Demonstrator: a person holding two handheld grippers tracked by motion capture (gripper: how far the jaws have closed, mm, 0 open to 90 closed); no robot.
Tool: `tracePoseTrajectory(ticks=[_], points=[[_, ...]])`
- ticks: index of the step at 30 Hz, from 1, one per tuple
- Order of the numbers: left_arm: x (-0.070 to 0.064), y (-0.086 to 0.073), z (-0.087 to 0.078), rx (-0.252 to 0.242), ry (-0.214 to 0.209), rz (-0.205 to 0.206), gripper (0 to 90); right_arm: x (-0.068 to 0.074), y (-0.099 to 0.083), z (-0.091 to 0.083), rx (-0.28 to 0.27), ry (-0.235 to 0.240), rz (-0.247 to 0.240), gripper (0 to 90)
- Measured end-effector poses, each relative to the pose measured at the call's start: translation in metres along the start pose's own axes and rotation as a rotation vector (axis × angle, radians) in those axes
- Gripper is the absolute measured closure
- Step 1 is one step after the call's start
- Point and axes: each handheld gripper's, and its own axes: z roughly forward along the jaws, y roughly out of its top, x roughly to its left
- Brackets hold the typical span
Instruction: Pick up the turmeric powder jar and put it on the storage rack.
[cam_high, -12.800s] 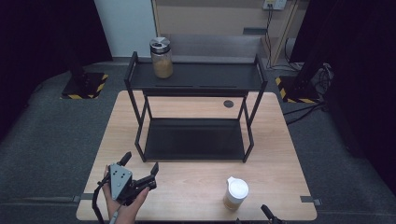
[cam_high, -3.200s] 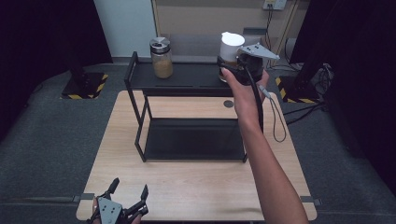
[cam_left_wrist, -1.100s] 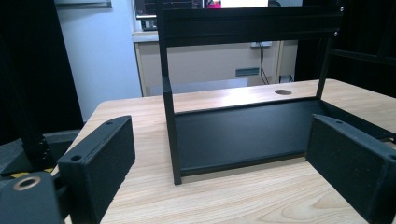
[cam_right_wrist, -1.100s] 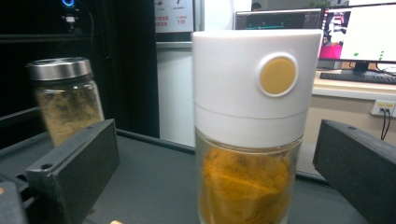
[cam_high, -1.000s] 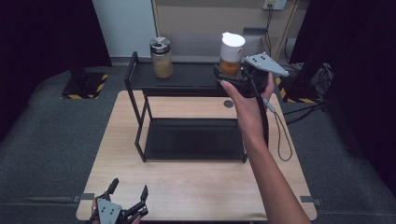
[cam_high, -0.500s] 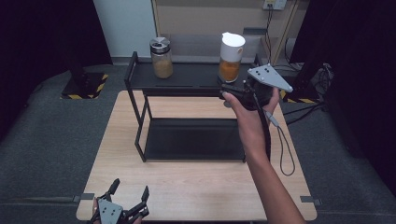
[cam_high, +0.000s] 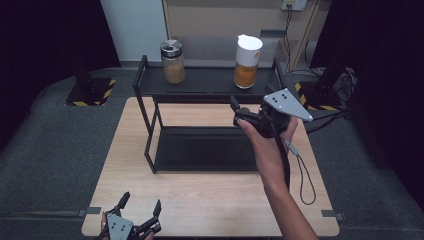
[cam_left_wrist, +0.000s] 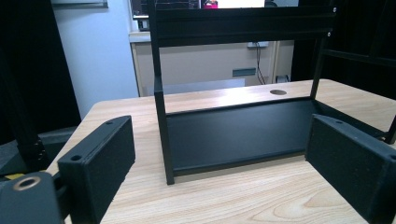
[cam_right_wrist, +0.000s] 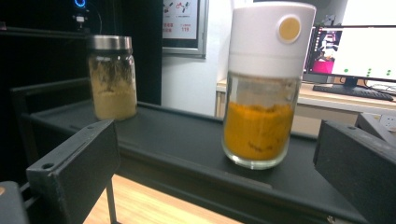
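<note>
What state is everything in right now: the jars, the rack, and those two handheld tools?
White-capped jar: upright on the rack's top shelf, capped, part full of orange powder, free of both tools.
Metal-lidded jar: upright on the top shelf, lidded, part full.
Rack: standing on the table, lower shelf bare.
Right tool: open, near the rack.
Left tool: open, at the table's near edge.

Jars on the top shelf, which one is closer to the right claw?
The white-capped jar of orange powder, straight ahead of the open right claw. The metal-lidded jar of tan powder stands farther left.

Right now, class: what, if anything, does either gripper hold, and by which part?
Nothing is held. The right gripper is open, apart from the white-capped jar on the shelf. The left gripper is open over the table.
</note>
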Motion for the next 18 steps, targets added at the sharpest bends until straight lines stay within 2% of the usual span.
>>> tracePoseTrajectory(ticks=[10,18], points=[[0.0,0.0,0.0,0.001,0.004,-0.001,7.6,0.001,-0.026,-0.02,-0.003,-0.004,0.023,0.9],[-0.001,0.001,0.0,-0.009,0.003,-0.004,7.4,0.0,-0.042,-0.036,0.011,-0.006,0.016,0.9]])
